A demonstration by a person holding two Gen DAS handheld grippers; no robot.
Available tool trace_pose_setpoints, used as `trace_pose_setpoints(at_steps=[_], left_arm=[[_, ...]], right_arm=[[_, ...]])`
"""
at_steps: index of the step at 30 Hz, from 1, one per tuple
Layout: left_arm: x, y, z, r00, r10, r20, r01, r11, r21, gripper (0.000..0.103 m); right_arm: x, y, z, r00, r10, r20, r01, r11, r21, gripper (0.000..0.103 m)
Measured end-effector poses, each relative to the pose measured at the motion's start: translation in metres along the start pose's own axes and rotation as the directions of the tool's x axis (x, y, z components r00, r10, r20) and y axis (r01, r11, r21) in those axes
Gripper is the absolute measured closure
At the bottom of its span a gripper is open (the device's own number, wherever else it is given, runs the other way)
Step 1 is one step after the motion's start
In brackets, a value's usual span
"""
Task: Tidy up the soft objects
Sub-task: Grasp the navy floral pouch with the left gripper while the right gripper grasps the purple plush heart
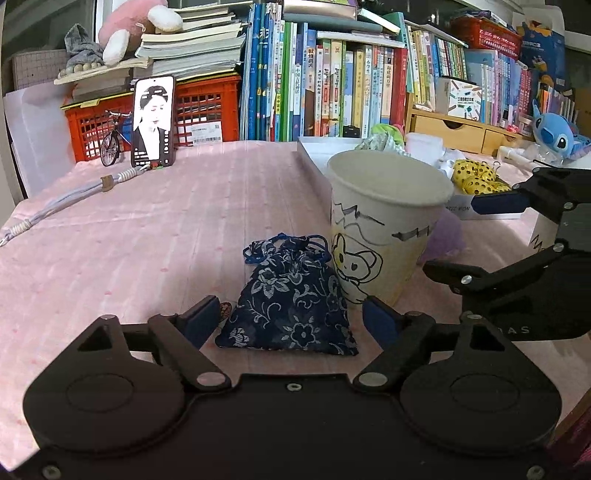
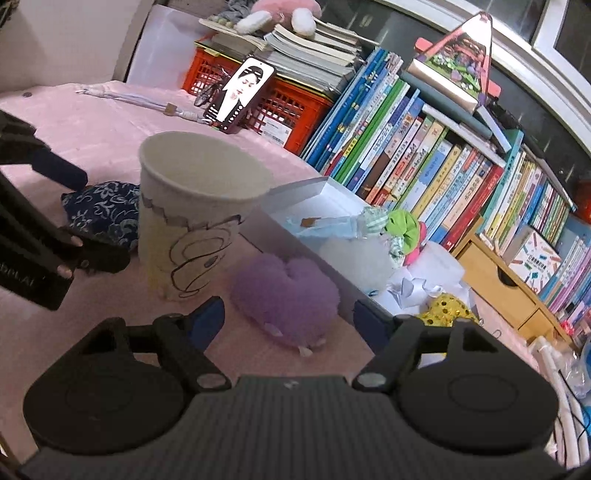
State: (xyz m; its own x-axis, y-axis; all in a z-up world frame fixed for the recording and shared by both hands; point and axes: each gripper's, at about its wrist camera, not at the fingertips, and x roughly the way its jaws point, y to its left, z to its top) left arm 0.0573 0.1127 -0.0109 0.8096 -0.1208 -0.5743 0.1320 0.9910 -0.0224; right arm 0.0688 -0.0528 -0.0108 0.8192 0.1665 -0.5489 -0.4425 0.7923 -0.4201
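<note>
the left gripper [image 1: 291, 319] has its jaws spread, one blue pad on each side of a dark blue flowered pouch [image 1: 291, 299]. the pads stand just off the pouch's lower corners and do not press it. the pouch sits on the pink cloth [image 1: 147, 236], drawstring bunched at the top, leaning close against a paper cup [image 1: 384, 229]. the cup stands upright, white rim open, with a cartoon drawn on its side.

the right gripper [image 2: 288, 321] also has its jaws spread. a purple plush heart [image 2: 286, 295] lies flat on the cloth between its pads, apart from both. the left pad is near the foot of the cup, and the right pad is by the wall of a white tray [image 2: 280, 201]. the heart lies between cup and tray.

in the tray are a white fluffy ball [image 2: 354, 258], a green scrunchie [image 2: 404, 225], crumpled paper and a yellow spotted bow [image 2: 448, 308].

further back, a phone [image 1: 153, 122] stands propped against a red crate [image 1: 207, 107], with a small model bicycle [image 1: 112, 138] beside it and a cord [image 1: 74, 197] lying across the cloth. a long row of books [image 1: 332, 85] lines the back, a pink plush [image 1: 129, 26] lies on stacked books above the crate, and a blue plush [image 1: 557, 133] sits far right.
</note>
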Motion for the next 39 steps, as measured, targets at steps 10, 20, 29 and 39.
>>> trace_pose_setpoints(at_steps=[10,20,29,39], left_arm=[[0.003,0.004,0.000,1.000,0.000,-0.008,0.000,1.000,-0.013,0.031],[0.001,0.005,-0.001,1.000,-0.005,-0.003,0.005,1.000,-0.012,0.038],[-0.001,0.008,-0.004,1.000,-0.013,0.004,0.013,1.000,-0.011,0.040],[-0.003,0.009,-0.005,1.000,-0.016,0.009,0.016,1.000,-0.014,0.042]], right_arm=[[0.014,-0.002,0.003,1.000,0.016,-0.024,-0.016,1.000,0.027,0.018],[0.025,-0.003,0.006,0.999,0.023,-0.035,-0.022,0.999,0.045,0.018],[0.028,-0.003,0.009,0.999,0.026,-0.036,-0.024,0.999,0.047,0.018],[0.037,-0.004,0.013,0.999,0.019,-0.038,-0.017,0.998,0.058,0.018]])
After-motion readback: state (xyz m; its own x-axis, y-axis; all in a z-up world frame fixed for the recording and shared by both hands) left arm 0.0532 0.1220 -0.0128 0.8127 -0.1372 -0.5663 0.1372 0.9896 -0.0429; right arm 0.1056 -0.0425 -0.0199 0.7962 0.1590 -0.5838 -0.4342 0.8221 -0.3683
